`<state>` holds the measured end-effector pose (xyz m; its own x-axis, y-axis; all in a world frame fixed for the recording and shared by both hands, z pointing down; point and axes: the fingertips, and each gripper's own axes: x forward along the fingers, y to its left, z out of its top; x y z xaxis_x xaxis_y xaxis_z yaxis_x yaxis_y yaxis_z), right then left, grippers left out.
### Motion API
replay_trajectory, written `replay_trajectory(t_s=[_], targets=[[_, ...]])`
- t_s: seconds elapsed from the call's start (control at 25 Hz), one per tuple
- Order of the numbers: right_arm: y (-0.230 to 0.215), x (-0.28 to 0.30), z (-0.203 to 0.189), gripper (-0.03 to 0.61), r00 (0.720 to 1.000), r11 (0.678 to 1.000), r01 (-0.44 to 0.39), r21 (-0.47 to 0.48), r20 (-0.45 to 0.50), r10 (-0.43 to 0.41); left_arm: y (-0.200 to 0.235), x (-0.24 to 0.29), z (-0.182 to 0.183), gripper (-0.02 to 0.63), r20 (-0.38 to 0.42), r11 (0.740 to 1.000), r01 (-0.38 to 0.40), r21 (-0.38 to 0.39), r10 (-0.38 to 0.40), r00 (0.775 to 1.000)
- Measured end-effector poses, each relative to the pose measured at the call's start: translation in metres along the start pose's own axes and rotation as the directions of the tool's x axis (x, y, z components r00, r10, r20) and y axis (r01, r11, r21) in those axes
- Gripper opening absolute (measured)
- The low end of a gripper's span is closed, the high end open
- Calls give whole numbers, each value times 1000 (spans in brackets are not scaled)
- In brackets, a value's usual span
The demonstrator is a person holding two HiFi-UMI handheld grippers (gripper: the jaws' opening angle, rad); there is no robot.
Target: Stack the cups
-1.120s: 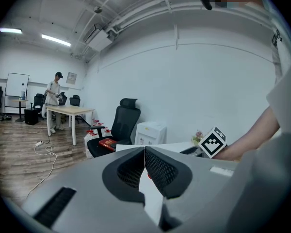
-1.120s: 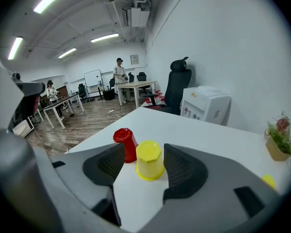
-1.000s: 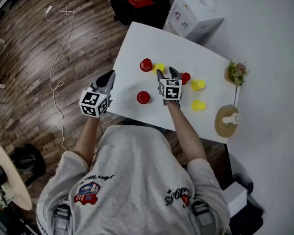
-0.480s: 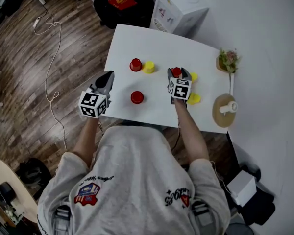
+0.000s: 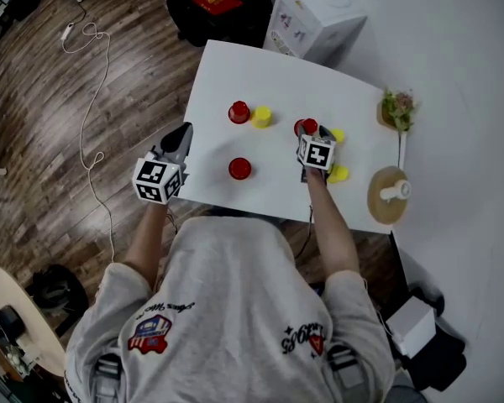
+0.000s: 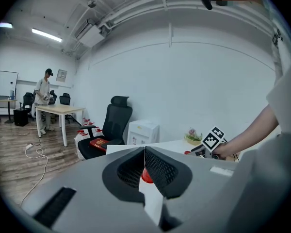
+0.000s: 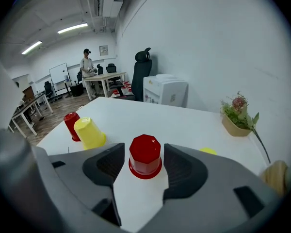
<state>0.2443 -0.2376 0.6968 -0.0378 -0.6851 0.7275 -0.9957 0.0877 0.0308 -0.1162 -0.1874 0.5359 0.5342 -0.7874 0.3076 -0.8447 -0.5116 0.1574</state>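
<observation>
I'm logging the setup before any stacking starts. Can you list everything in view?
Table: one, white, centre.
Red cups: three, upside down on the table; one between the right gripper's jaws, one nearer the person, one farther back.
Yellow cups: three; one beside the far red cup, two right of the right gripper.
Plant pot: one, tan, table's right edge.
Round wooden stand: one, white piece on top, right side.
White cabinet: one, beyond the table.
Office chair: one, black, red item on it.
Cable: one, white, on the floor.
Left gripper: shut, empty, at the table's left edge.
Right gripper: open, not pressing the cup.
</observation>
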Motion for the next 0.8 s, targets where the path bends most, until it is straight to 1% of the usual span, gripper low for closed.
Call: replay_trajectory(t_s=[0.12, 0.16, 0.52, 0.8], targets=[[8, 1, 0, 210, 1000, 1000, -17, -20, -14, 16, 7, -1, -1, 6, -1, 1000, -9, -8, 9, 1000], [11, 2, 0, 204, 1000, 999, -25, -28, -15, 25, 8, 0, -1, 6, 0, 1000, -11, -10, 11, 1000], [54, 8, 7, 202, 996, 991, -91, -95, -23, 89, 9, 1, -5, 6, 4, 1000, -11, -28, 11, 1000], [78, 13, 11, 203, 991, 983, -130, -132, -25, 128, 12, -2, -6, 6, 10, 999, -16, -33, 16, 1000]])
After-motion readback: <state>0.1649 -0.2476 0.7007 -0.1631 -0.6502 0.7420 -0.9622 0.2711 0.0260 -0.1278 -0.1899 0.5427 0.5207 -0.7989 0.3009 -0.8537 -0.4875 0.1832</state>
